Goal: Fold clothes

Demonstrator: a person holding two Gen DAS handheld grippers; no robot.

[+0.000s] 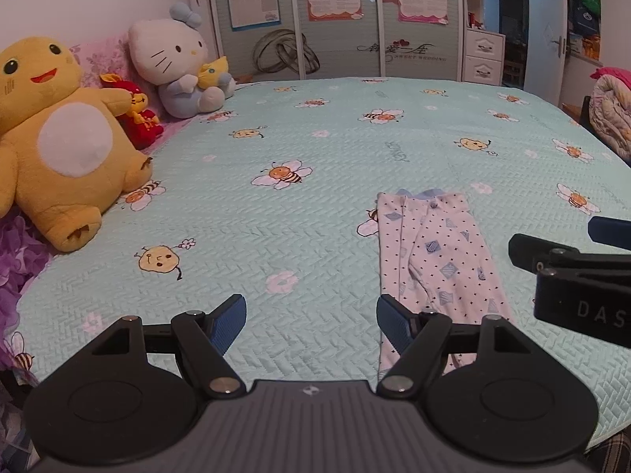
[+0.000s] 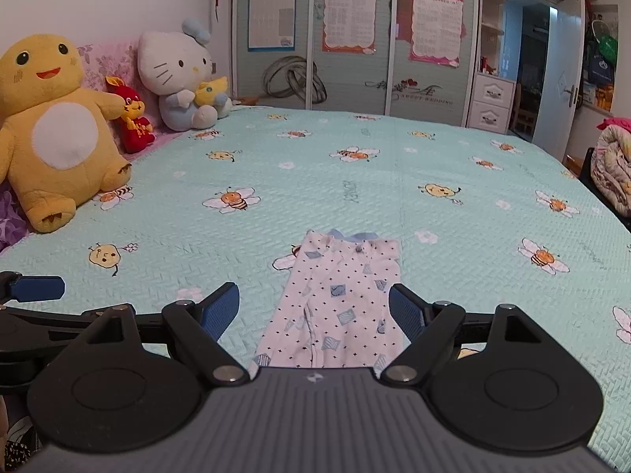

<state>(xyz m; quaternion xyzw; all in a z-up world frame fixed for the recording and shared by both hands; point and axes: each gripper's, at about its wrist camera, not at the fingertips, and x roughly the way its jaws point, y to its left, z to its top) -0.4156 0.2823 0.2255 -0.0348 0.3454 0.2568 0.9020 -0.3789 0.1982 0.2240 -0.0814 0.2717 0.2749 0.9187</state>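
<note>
On bedspread [image 2: 394,181] | garment [image 2: 335,303] folded narrow | open quilt all sides

The surface is formed by a wide bed covered with a quilted mint-green bedspread printed with bees and flowers [image 2: 355,181]. A white, blue-patterned small garment, folded into a long strip [image 2: 335,307], is laid flat near the front edge. A large yellow plush toy [image 2: 51,130], a small red plush doll [image 2: 134,118] and a white cat plush [image 2: 181,82] are seated along the left side.
</note>
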